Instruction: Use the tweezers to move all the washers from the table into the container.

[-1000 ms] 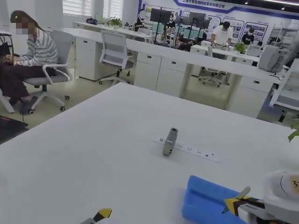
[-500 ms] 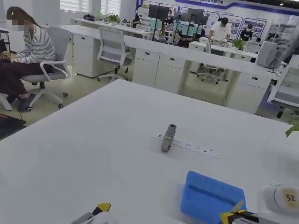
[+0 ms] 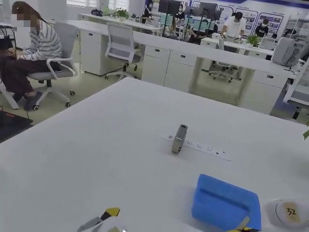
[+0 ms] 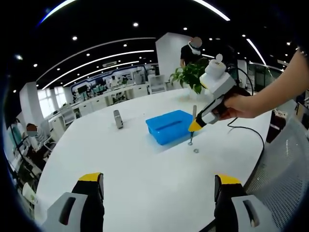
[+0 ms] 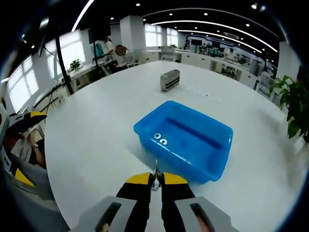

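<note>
R gripper point(image 5: 155, 180) is clamping the tweezers point(image 5: 156, 168), jaws nearly together on them. The tips are pointing at the table point(image 5: 87, 135), just short of the blue container point(image 5: 193, 166), whose near wall is standing btwn tips & the inside. Two washers point(image 5: 161, 140) are lying inside it, near its left end. In the left gripper view a loose washer point(image 4: 196, 151) is lying on the table just under the tweezer tips, beside the container. L gripper point(image 4: 158, 193) is hovering w/ jaws wide, gripping nothing, well apart from the container. Grey device point(image 5: 170, 79) & power strip point(image 3: 203, 147) are lying beyond it.
</note>
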Demonstrator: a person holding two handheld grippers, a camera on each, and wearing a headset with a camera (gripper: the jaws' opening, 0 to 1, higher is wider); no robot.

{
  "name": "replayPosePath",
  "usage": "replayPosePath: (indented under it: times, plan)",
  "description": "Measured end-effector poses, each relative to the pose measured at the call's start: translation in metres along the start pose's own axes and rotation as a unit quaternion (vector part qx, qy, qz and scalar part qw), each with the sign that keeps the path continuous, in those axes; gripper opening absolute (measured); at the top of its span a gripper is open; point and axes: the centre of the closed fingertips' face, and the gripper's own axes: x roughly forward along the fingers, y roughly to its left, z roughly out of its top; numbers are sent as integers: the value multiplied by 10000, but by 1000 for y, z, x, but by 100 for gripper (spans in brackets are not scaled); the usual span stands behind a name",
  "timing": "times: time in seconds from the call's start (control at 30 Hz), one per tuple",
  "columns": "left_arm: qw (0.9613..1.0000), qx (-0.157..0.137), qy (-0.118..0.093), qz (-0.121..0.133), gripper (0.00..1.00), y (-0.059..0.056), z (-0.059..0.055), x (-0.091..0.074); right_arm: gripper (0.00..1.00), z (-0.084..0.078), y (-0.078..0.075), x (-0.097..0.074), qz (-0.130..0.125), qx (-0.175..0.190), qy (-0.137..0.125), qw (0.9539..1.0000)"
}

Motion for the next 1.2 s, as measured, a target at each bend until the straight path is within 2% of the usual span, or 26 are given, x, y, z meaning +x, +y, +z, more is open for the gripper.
replayPosePath:
  times: [0.3, 0.6, 1.2]
  plan:
    - [10000, 42, 39, -55, 97, -2, -1, 1, 3, -3, -4, 3, -16, 10, 60, 10000]
    - [10000, 43, 78, -37, 97, -2, -3, 1, 3, -1, -4, 3, -22, 93, -75, 9999]
    - [10000, 29, 89, -13, 97, -1, -3, 1, 4, 0, -4, 4, 9, 185, -72, 9998]
